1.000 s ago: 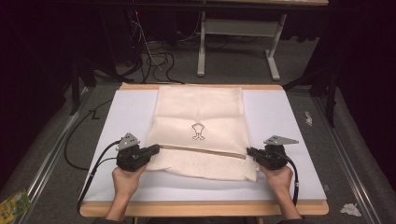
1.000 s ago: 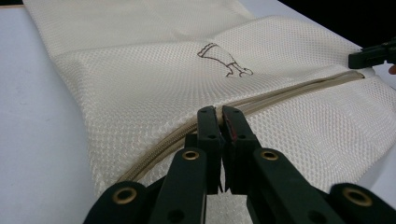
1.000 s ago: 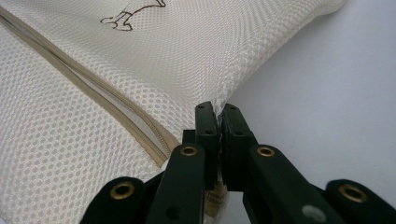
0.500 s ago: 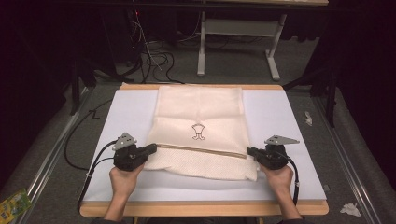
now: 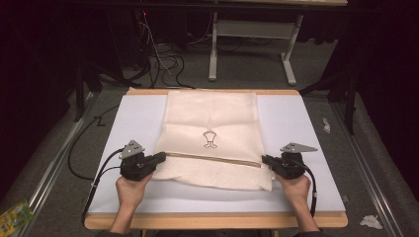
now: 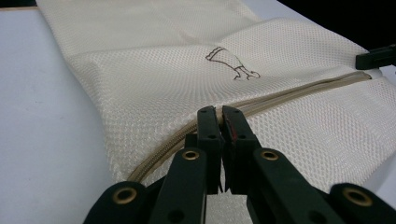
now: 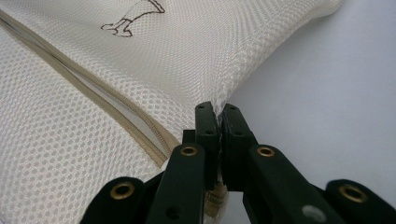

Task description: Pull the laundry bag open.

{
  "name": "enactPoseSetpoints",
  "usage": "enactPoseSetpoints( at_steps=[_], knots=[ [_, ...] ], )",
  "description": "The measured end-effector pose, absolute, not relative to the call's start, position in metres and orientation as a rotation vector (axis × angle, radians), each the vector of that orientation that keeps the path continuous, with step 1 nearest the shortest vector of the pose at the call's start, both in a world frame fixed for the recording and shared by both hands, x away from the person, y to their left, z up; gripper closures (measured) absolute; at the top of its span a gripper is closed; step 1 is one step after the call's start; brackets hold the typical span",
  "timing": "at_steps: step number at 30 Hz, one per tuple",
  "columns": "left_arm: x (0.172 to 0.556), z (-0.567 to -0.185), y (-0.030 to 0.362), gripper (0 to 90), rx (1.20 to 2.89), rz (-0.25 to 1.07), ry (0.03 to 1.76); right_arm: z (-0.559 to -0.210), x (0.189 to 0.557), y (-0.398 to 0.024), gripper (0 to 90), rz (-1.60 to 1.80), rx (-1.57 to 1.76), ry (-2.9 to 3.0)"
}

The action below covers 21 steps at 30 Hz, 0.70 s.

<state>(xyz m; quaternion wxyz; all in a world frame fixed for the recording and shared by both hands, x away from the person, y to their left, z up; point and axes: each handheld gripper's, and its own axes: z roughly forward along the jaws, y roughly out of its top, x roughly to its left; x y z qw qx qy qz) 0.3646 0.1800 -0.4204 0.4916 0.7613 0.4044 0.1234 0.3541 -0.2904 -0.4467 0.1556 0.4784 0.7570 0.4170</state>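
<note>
A cream-coloured mesh laundry bag [image 5: 212, 136] lay flat on the white-topped table with a pale wooden edge [image 5: 306, 128], its length running away from the person, roughly in the middle of the surface. A beige zipper [image 5: 212, 159] crossed the bag from side to side near its closer end, and just beyond it a small dark line-drawn emblem [image 5: 210, 140] was printed on the mesh.

The person stood at the near edge with both forearms over the table. The black two-jaw left gripper [image 5: 159, 157], with its grey three-cornered plate on top, sat at the bag's left edge where the zipper ended. In the left gripper view its jaws were pressed together on the mesh right at the zipper line [image 6: 219, 114], the fabric rising slightly into them. The tip of the other gripper showed at the far end of the zipper in that view.

The black right gripper [image 5: 267, 160] sat at the bag's right edge, at the other end of the zipper. In the right gripper view its jaws were clamped together on a pinched fold of the bag's side edge [image 7: 218, 112], beside the zipper's end, with bare white table to the right of it.

Black cables [image 5: 99, 173] trailed from each gripper back toward the person. Beyond the table, on the grey floor, stood a pale metal frame [image 5: 252, 44] and a tangle of dark wires [image 5: 163, 64].
</note>
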Motion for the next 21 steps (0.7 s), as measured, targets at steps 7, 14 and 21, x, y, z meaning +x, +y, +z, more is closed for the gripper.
enactPoseSetpoints(
  at_steps=[7, 14, 21],
  knots=[
    [0.3646, -0.4198, 0.1844, 87.0, 1.856, 0.312, 0.994, -0.4456, 0.3555, -0.2949, 88.4, 1.193, 1.385, 2.158],
    [0.3655, -0.419, 0.1859, 87.0, 1.85, 0.317, 0.995, -0.4451, 0.3561, -0.2956, 88.5, 1.194, 1.383, 2.151],
    [0.3657, -0.4186, 0.1879, 87.0, 1.849, 0.318, 1.0, -0.4436, 0.356, -0.2978, 88.4, 1.191, 1.391, 2.145]
  ],
)
